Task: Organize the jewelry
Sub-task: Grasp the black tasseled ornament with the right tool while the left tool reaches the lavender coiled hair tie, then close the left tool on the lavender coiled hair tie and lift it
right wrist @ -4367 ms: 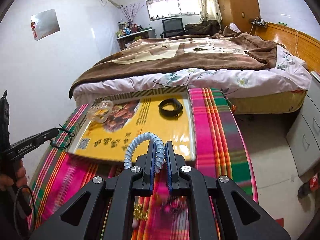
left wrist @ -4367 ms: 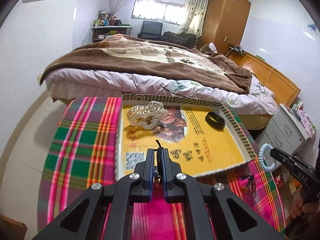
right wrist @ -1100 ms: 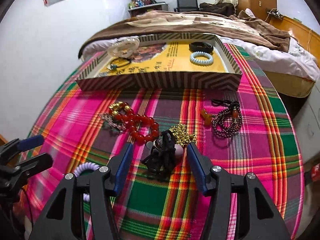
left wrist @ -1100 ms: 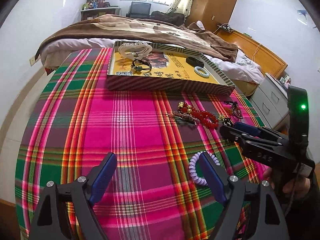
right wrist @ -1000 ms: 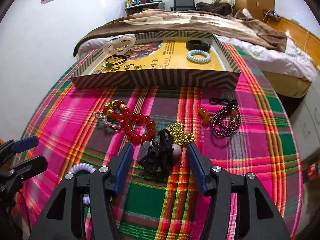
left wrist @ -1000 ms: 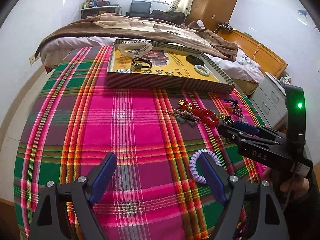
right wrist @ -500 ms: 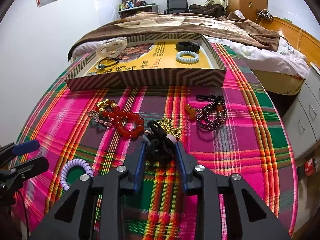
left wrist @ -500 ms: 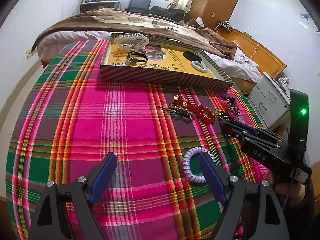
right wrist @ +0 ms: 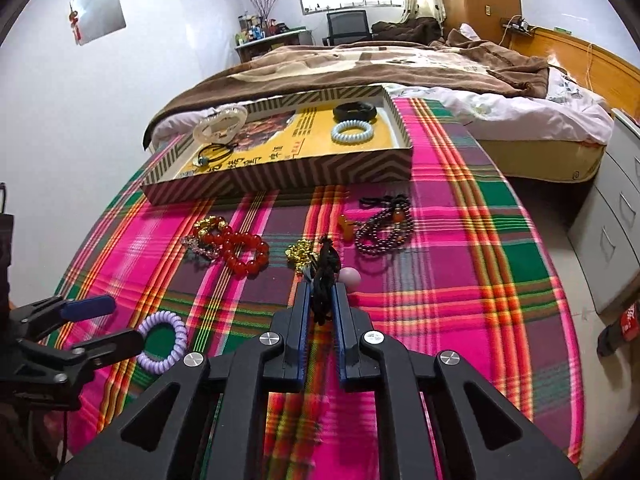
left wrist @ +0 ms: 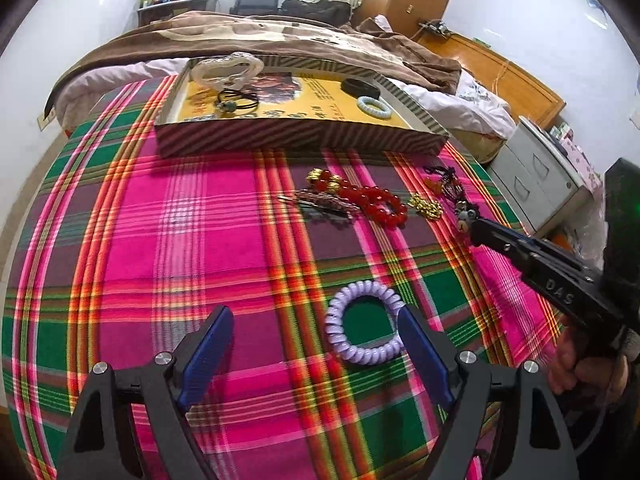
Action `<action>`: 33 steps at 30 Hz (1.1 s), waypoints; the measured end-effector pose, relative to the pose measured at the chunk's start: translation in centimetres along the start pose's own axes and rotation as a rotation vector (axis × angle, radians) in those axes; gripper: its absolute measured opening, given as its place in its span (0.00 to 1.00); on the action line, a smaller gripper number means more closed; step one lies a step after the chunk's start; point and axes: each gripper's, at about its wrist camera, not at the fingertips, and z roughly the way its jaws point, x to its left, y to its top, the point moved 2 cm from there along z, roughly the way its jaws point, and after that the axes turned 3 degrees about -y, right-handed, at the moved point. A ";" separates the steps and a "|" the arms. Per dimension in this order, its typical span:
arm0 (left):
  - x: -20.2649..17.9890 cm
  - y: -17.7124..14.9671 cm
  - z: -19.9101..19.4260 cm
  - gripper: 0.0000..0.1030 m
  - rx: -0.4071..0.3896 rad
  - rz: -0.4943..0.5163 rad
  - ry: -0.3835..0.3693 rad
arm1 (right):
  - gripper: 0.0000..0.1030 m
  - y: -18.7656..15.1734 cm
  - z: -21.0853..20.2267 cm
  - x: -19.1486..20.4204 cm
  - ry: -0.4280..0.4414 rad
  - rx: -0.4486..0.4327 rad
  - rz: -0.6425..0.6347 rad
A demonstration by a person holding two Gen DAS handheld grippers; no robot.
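Note:
My left gripper [left wrist: 312, 344] is open over the plaid cloth, its right finger beside a lilac spiral hair tie [left wrist: 364, 328], which also shows in the right wrist view [right wrist: 163, 342]. My right gripper [right wrist: 322, 300] is shut on a black corded hair tie [right wrist: 325, 276] with a pink bead [right wrist: 350, 277], lifted a little off the cloth. A striped tray [right wrist: 280, 180] with a yellow floor holds a white bangle [right wrist: 220, 122], a black cord tie [right wrist: 212, 154], a pale blue spiral tie [right wrist: 352, 131] and a black band [right wrist: 354, 111].
On the cloth lie a red bead bracelet [right wrist: 236, 248], a gold chain [right wrist: 300, 254], a dark purple bead bracelet [right wrist: 384, 228] and a hair clip [left wrist: 320, 204]. A bed stands behind the table, grey drawers [left wrist: 536, 176] to the right.
My right gripper has shut on the black corded hair tie and raised it slightly. My left gripper has stayed open and edged towards the lilac spiral tie.

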 end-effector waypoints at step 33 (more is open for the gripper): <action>-1.1 0.1 0.7 0.09 -0.015 0.056 0.105 | 0.10 -0.7 -1.6 -0.1 0.029 -0.029 -0.009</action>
